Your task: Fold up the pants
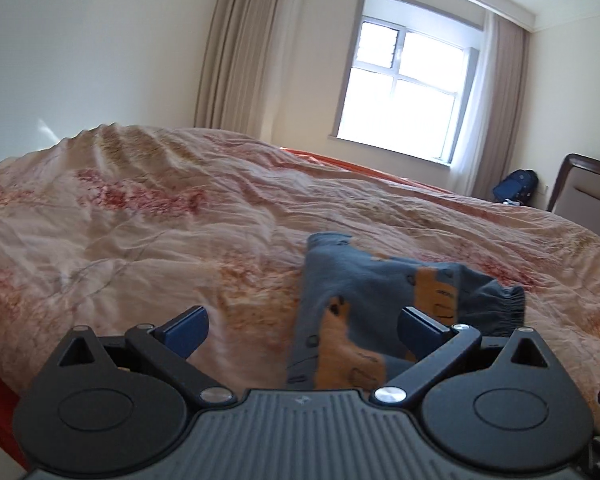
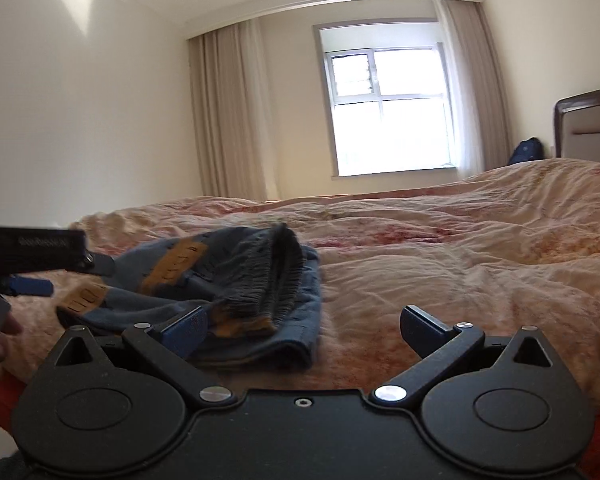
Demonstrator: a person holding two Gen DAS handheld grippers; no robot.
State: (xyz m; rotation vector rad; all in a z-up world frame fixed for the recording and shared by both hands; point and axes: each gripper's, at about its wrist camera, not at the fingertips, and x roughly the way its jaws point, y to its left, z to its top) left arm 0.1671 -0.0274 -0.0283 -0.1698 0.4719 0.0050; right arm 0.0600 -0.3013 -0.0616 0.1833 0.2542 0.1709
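Open gripper (image 2: 304, 330) beside folded pants (image 2: 236, 280)

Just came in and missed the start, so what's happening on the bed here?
A person is folding a small pair of blue pants on the bed, with a handheld gripper in each hand. The pants lie bunched in a compact pile near the bed's edge. The left gripper and the right gripper are both open and hold nothing; the pants lie just in front of them.

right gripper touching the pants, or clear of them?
Cannot tell. In the right wrist view the right gripper has its jaws wide open; its left finger overlaps the pants, but neither contact nor a gap shows plainly.
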